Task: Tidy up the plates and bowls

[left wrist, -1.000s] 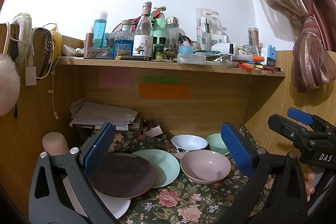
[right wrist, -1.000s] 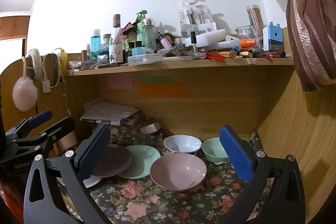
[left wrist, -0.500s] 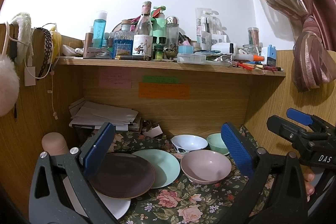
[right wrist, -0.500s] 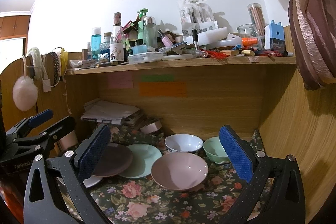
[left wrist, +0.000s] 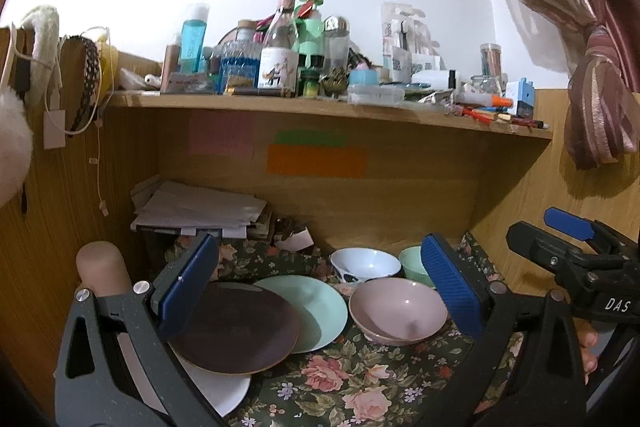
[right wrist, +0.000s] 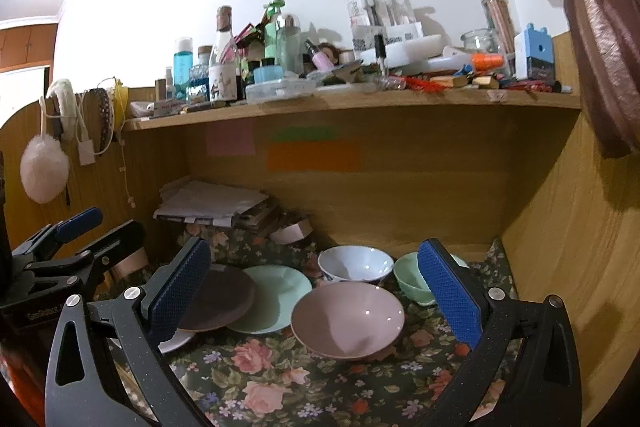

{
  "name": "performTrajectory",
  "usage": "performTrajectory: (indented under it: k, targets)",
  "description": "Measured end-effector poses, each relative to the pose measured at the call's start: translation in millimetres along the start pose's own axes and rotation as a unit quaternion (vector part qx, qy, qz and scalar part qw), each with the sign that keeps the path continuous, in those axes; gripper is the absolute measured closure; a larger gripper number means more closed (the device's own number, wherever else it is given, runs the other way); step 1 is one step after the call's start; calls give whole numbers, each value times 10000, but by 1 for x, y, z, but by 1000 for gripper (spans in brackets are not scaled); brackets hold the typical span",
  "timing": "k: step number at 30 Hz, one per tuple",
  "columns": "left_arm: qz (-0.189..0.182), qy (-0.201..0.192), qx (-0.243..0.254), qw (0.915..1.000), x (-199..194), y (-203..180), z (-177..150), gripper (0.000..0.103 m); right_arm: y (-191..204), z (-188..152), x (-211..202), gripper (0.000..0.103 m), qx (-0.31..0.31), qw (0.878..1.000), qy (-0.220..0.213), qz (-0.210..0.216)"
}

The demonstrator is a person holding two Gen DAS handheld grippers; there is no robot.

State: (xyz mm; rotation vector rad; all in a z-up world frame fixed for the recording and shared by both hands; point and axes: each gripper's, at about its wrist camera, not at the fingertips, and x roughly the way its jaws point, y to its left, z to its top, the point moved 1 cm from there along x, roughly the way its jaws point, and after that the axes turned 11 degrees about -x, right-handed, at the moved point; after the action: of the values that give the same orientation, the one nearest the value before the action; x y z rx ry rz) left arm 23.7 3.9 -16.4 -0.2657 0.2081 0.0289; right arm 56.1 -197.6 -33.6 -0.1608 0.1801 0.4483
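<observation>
On the floral cloth [left wrist: 360, 387] lie a dark brown plate [left wrist: 236, 327] overlapping a white plate [left wrist: 224, 391] and a mint green plate [left wrist: 316, 307]. To the right stand a pink bowl [left wrist: 400, 311], a white bowl [left wrist: 364, 263] and a mint green bowl [left wrist: 414, 263]. My left gripper [left wrist: 320, 287] is open and empty, held above the plates. My right gripper [right wrist: 316, 291] is open and empty, above the pink bowl [right wrist: 348, 319]. The brown plate [right wrist: 220, 299], green plate [right wrist: 272, 295], white bowl [right wrist: 354, 263] and green bowl [right wrist: 412, 279] show there too.
A wooden shelf [left wrist: 320, 107] crowded with bottles and jars hangs overhead. A stack of papers [left wrist: 200, 207] lies at the back left, a beige cylinder [left wrist: 102, 267] at the left. Wooden walls [right wrist: 560, 227] close in both sides. A curtain [left wrist: 592, 87] hangs at right.
The right gripper's view has crept slightly forward and right. The left gripper and the dishes have not visibly moved.
</observation>
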Motion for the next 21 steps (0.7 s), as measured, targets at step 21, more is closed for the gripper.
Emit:
performTrajectory:
  k: [21]
  targets:
    - [1279,1157,-658,9828,75,119,-49,0,25,-37,118,0,-42,9885,1336,712]
